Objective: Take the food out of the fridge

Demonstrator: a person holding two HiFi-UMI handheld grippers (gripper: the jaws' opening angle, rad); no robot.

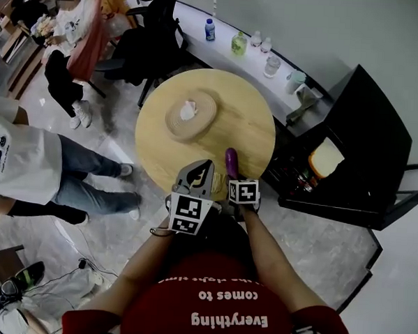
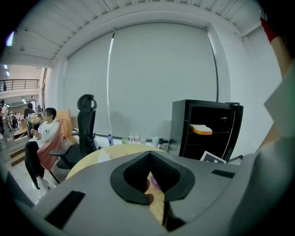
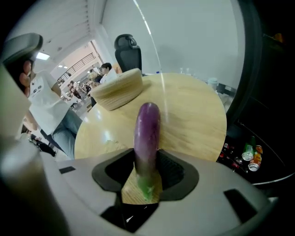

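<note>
1. The right gripper (image 1: 233, 176) is clamped on a purple eggplant (image 3: 146, 133), one jaw on each side of it. The eggplant points out along the jaws, above the round bench (image 1: 250, 119).
2. The eggplant's green stalk end sits down between the jaws and is blurred. In the head view its lower part is hidden behind the gripper's marker cube.
3. The left gripper (image 1: 200, 171) is just beside the right one, over the bench's near edge. Its jaws stand a little apart with nothing between them. Only a strip of bench wood and a bit of purple show through the gap.
4. The left gripper's grey body fills the lower half of its own view and hides most of the bench.
5. A wooden dish (image 1: 208, 108) lies on the bench, well apart from both grippers. It holds something white (image 1: 189, 111) that I cannot identify.
6. The black fridge (image 1: 371, 136) stands open to the right of the bench, with a slice of bread (image 1: 327, 158) on a shelf. The rest of its inside is dark. Small bottles (image 3: 249, 154) low down are too small to read.
</note>
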